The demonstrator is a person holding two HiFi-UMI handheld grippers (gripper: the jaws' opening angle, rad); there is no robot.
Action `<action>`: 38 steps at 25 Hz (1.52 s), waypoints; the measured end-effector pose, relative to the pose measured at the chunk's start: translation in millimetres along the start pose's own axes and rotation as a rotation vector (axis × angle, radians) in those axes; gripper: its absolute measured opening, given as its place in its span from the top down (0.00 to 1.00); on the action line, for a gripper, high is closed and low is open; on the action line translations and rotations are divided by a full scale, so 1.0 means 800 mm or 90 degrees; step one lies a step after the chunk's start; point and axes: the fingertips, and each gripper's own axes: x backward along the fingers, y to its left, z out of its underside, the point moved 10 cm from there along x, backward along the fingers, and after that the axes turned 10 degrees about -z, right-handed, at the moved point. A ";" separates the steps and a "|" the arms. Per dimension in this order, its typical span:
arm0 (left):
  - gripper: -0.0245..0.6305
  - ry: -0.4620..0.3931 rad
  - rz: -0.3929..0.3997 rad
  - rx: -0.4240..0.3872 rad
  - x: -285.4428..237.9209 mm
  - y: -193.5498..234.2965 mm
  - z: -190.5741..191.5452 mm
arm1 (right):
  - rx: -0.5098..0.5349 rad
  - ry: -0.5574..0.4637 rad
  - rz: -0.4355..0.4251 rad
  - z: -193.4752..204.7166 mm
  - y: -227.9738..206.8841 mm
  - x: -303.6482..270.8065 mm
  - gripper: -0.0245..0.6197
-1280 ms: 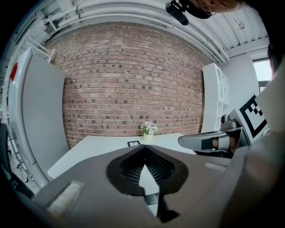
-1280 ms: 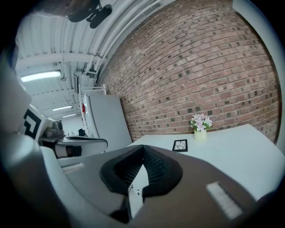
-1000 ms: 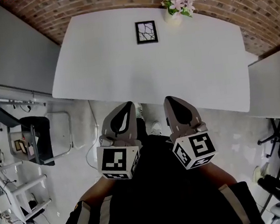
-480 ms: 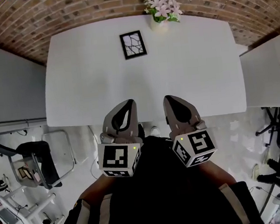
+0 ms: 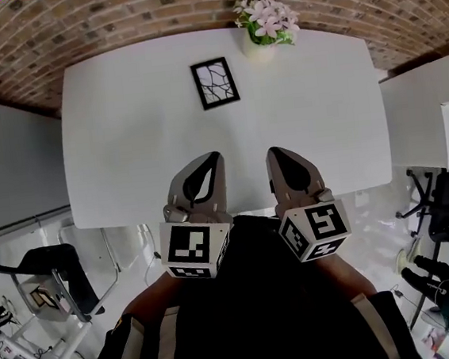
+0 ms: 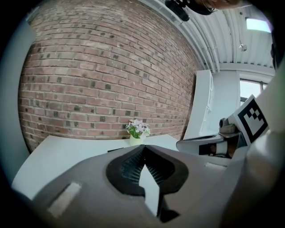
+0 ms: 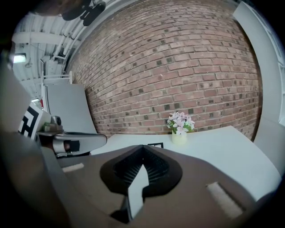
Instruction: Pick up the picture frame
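A small black picture frame [image 5: 215, 82] with a white cracked-line print lies flat on the white table [image 5: 126, 153], toward its far side. From the right gripper view only a sliver of the picture frame [image 7: 155, 145] peeks over the jaws. My left gripper [image 5: 214, 158] and right gripper [image 5: 274, 152] hover side by side over the table's near edge, well short of the frame. Both are shut with nothing between their jaws. In the left gripper view the left gripper [image 6: 143, 147] points across the table at the brick wall.
A pot of pink flowers [image 5: 266, 19] stands at the table's far edge, just right of the frame, against the brick wall [image 5: 112, 19]. A second white table [image 5: 425, 114] is to the right. Chairs and clutter sit on the floor at left [image 5: 51, 272].
Both grippers have moved forward from over the floor to over the table's near edge. The table and frame now sit closer and lower in the head view. Jaws stayed shut.
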 end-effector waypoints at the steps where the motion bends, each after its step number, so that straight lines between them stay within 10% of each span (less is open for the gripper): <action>1: 0.96 -0.001 0.002 0.000 -0.006 0.005 -0.002 | 0.001 0.004 0.004 -0.002 -0.001 -0.007 0.96; 13: 0.96 0.006 -0.022 0.008 -0.049 0.036 -0.010 | 0.008 0.025 -0.009 -0.018 -0.020 -0.058 0.96; 38: 0.88 0.215 -0.094 0.095 -0.235 0.086 0.064 | -0.027 0.198 -0.017 0.015 -0.130 -0.225 0.87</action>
